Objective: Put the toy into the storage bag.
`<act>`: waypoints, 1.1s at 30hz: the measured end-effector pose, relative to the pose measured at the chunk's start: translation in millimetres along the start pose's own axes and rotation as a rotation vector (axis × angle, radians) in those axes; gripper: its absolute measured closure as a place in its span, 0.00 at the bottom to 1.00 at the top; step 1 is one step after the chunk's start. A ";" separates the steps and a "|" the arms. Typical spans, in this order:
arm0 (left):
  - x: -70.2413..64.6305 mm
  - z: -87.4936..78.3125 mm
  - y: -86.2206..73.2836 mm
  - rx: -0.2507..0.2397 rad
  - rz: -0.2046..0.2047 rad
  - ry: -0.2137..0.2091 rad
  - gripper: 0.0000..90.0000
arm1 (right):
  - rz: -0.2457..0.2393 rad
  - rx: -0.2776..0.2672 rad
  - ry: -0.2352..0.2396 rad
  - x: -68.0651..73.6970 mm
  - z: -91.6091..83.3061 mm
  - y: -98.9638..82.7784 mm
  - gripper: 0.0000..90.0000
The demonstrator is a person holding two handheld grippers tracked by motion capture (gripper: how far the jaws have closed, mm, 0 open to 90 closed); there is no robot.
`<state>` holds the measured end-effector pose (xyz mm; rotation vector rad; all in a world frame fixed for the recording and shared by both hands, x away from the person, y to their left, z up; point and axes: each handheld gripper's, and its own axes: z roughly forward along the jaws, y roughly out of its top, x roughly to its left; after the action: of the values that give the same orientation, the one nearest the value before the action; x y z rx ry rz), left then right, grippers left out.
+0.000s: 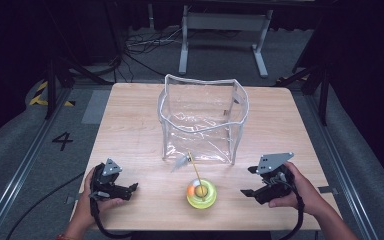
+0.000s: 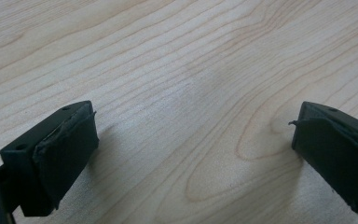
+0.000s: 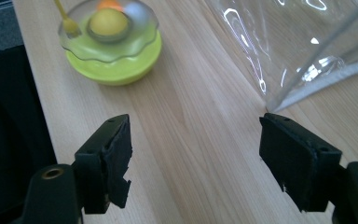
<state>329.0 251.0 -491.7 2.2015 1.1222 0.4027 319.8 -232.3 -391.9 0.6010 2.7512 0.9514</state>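
Note:
A clear plastic bag (image 1: 202, 120) with white trim stands open-topped at the middle of the wooden table (image 1: 130, 130); its lower corner (image 3: 298, 42) shows in the right gripper view. In front of it sits a yellow-green toy dish (image 1: 201, 194) with a clear dome, a yellow ball and an orange ball inside, and a thin yellow stick (image 1: 195, 167) rising from it. My left gripper (image 1: 132, 188) rests at the front left, open over bare wood (image 2: 191, 140). At the front right my right gripper (image 1: 247, 181) is open, its jaws (image 3: 196, 149) pointing toward the dish (image 3: 109, 42).
A white metal stand (image 1: 225, 30) and loose cables lie on the floor behind the table. A "4" mark (image 1: 62, 141) and yellow-black tape (image 1: 40, 92) are on the floor at left. The table's front edge runs just below both hands.

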 end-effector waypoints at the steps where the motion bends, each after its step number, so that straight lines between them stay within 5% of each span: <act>1: 0.0 0.0 0.0 0.000 0.000 0.000 0.01 | -0.018 0.007 0.012 2.0 -0.7 5.6 0.29; 17: 0.0 0.0 0.0 0.000 0.000 0.000 0.01 | -0.195 0.085 0.100 32.6 5.5 70.6 0.30; 33: 0.0 0.0 0.0 0.000 0.000 0.000 0.01 | -0.303 0.122 0.148 52.3 22.2 124.7 0.43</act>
<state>329.0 251.0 -491.7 2.2013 1.1222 0.4024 318.4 -108.5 -333.1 0.1251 2.9322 0.7910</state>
